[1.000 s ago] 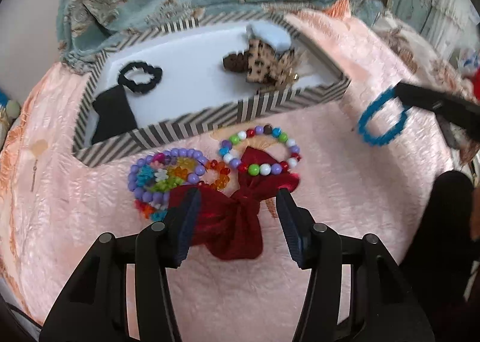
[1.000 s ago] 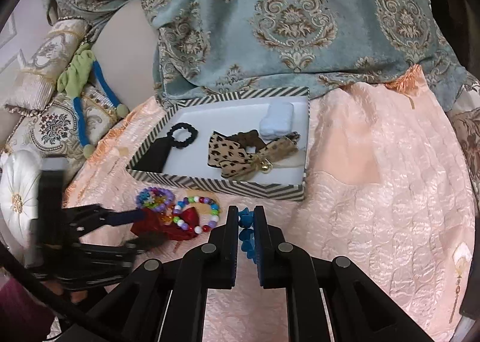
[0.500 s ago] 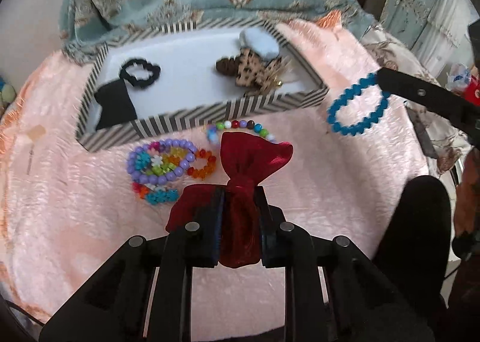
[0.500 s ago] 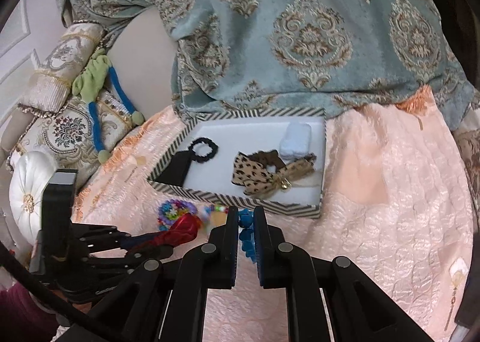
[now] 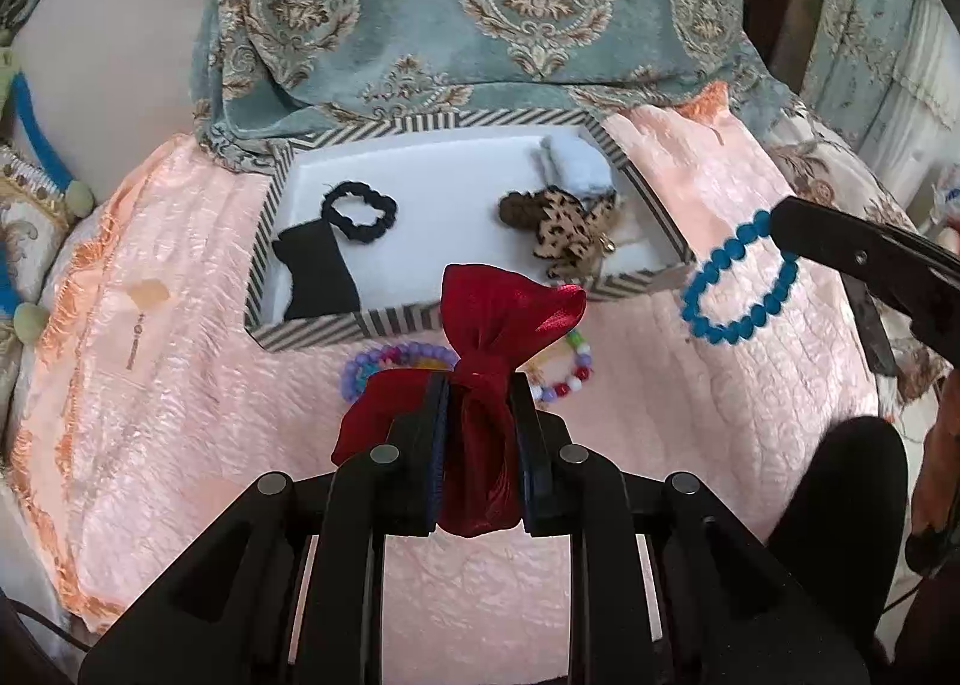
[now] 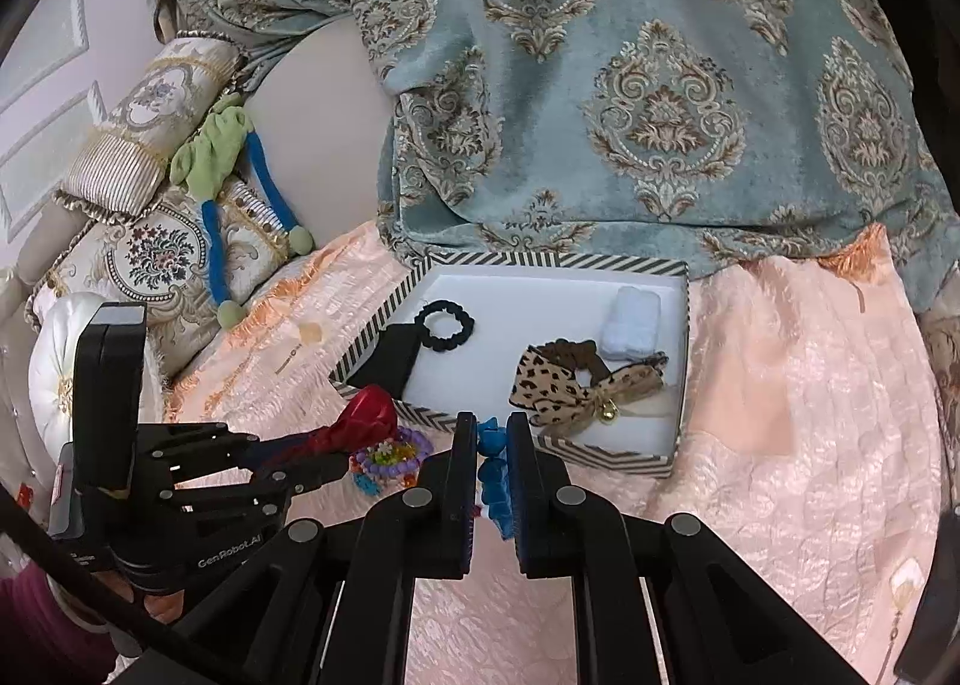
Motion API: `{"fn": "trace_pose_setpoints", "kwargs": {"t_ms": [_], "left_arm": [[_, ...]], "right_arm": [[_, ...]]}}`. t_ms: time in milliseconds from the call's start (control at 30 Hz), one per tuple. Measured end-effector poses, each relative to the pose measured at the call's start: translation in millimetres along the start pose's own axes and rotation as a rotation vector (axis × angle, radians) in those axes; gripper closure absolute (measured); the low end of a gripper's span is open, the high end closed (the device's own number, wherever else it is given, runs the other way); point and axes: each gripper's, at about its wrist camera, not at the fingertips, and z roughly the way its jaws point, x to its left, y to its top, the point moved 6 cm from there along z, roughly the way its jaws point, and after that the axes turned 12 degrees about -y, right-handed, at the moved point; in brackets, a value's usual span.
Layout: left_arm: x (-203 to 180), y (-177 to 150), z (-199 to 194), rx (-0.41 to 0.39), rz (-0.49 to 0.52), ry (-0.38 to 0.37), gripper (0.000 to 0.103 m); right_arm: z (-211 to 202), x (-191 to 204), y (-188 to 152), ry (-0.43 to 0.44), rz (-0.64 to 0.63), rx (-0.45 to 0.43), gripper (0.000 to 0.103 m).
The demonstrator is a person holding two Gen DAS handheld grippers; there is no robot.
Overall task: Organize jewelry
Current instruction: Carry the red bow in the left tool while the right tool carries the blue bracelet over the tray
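Closest to the left wrist camera, the left gripper [image 5: 478, 409] has its fingers clamped on the knotted middle of a dark red satin bow [image 5: 480, 361], which hangs clear of the pink quilted bedspread [image 5: 180, 385]; those fingers have just been closing on it. Similarly, the right gripper [image 6: 492, 445] is pinched tight on a blue beaded bracelet [image 5: 738, 289], whose loop dangles free above the bedspread. Just beyond the bow, two multicoloured bead bracelets [image 5: 390, 364] lie on the bedspread, near the front wall of a black-and-white striped box [image 5: 312, 331]. Inside the box rest a black scrunchie [image 5: 359, 211], a black cloth piece [image 5: 318, 271], a leopard-print bow [image 5: 570, 229] and a pale blue clip [image 5: 576, 162]. Behind the box drapes a teal damask cloth [image 5: 480, 12].
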Motion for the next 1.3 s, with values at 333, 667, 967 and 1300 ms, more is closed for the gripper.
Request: {"fn": "trace_pose_setpoints", "kwargs": {"t_ms": [333, 667, 967, 1300], "left_arm": [[13, 18, 5, -0.015, -0.023, 0.051, 0.085], [35, 40, 13, -0.029, -0.104, 0.049, 0.086], [47, 64, 33, -0.039, -0.197, 0.014, 0.086], [60, 77, 88, 0.013, -0.253, 0.01, 0.085]], "right_arm": [[11, 11, 13, -0.003, -0.034, 0.003, 0.094], [27, 14, 39, -0.004, -0.052, -0.002, 0.094], [62, 15, 79, 0.013, -0.057, 0.015, 0.094], [152, 11, 97, 0.023, -0.048, 0.127, 0.094]]}}
